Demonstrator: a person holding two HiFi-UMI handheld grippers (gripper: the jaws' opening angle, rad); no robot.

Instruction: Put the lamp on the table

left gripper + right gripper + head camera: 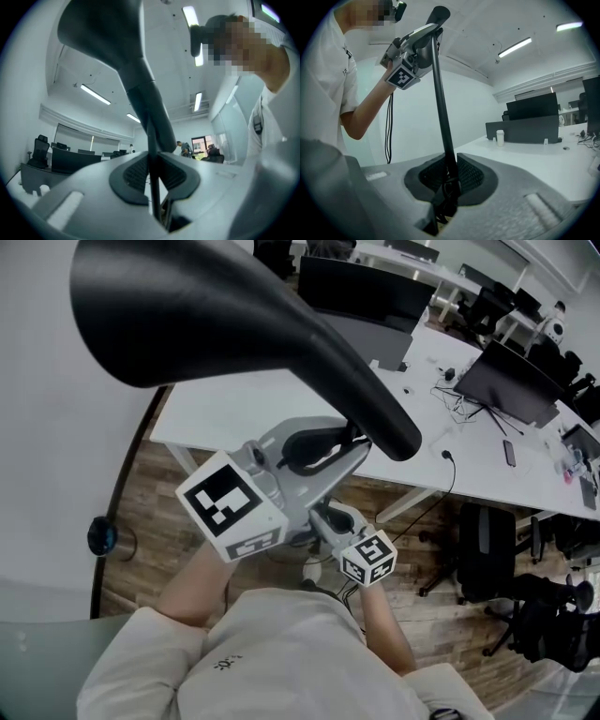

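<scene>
A black lamp fills the top of the head view with its wide head (216, 315), held up in the air in front of the person. My left gripper (328, 448) is shut on the lamp's neck just below the head; in the left gripper view the neck (143, 93) rises straight out of the closed jaws (153, 180). My right gripper (323, 514) sits lower, its marker cube beneath it, and is shut on the thin stem (440, 93) at the jaws (449, 180). The left gripper (412, 47) shows high on that stem. The lamp's base is hidden.
A long white table (234, 409) lies ahead and below, with dark monitors (511, 381), cables and small items further right. Black office chairs (483, 563) stand on the wooden floor at the right. A round blue object (103, 535) sits by the curved white wall at the left.
</scene>
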